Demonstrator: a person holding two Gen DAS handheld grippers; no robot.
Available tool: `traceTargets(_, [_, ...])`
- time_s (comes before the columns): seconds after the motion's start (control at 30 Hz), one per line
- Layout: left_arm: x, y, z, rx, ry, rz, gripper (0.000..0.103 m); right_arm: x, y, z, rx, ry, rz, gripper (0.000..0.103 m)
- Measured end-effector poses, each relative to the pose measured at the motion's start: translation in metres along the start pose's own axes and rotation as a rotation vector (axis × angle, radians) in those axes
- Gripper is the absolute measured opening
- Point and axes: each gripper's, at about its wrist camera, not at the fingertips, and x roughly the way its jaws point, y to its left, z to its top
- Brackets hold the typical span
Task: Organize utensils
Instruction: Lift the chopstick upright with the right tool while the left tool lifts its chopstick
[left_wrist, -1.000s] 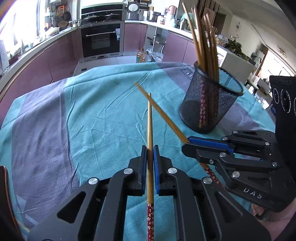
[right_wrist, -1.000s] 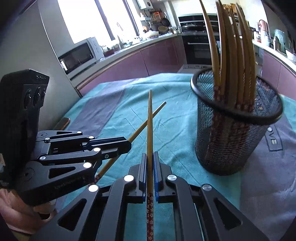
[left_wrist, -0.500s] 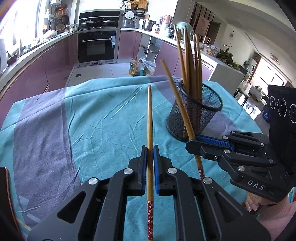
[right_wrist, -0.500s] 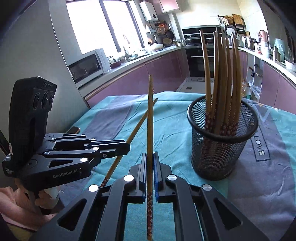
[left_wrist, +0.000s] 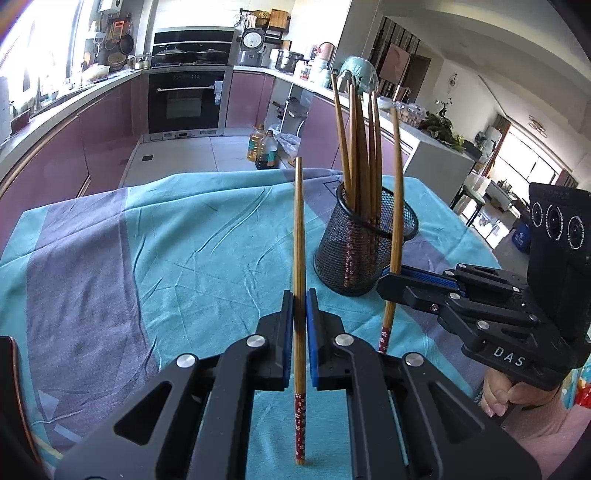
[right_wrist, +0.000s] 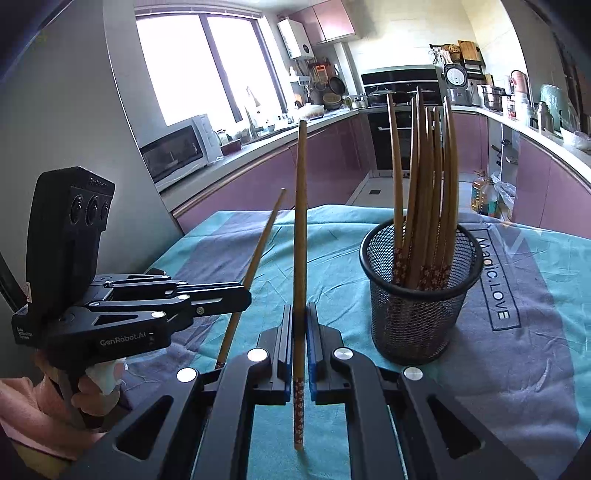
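Kitchen setting: purple cabinets, built-in oven (left_wrist: 186, 105), microwave (right_wrist: 173, 151) by the window. Counter (left_wrist: 177, 236) carries a teal and grey cloth.

Left tongs (left_wrist: 300, 321): tilted down toward the cloth, held in a hand (right_wrist: 94, 387) at a pink sleeve. Jaws closed tight on one bamboo chopstick (left_wrist: 299, 236), gripped low on the shaft, the red floral end hanging behind the pads and the tip pointing up and away.

Right tongs (right_wrist: 300, 332): likewise tilted down, fingers of its hand (left_wrist: 511, 395) on the grip. Jaws clamped on a second chopstick (right_wrist: 301, 236), same hold.

Black mesh holder (right_wrist: 417, 321): upright on the cloth, just beyond the right tongs, packed with chopsticks tips-up; count unclear.

Hidden: each chopstick's middle, behind the pads; cloth lettering partly cut off.
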Motion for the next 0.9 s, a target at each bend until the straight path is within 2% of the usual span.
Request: traceTargets(0.9, [-0.012,-0.002,0.003,0.008,-0.021,-0.027,0.007,-0.015,-0.006,0.008,0.008,-0.041,-0.015,0.006])
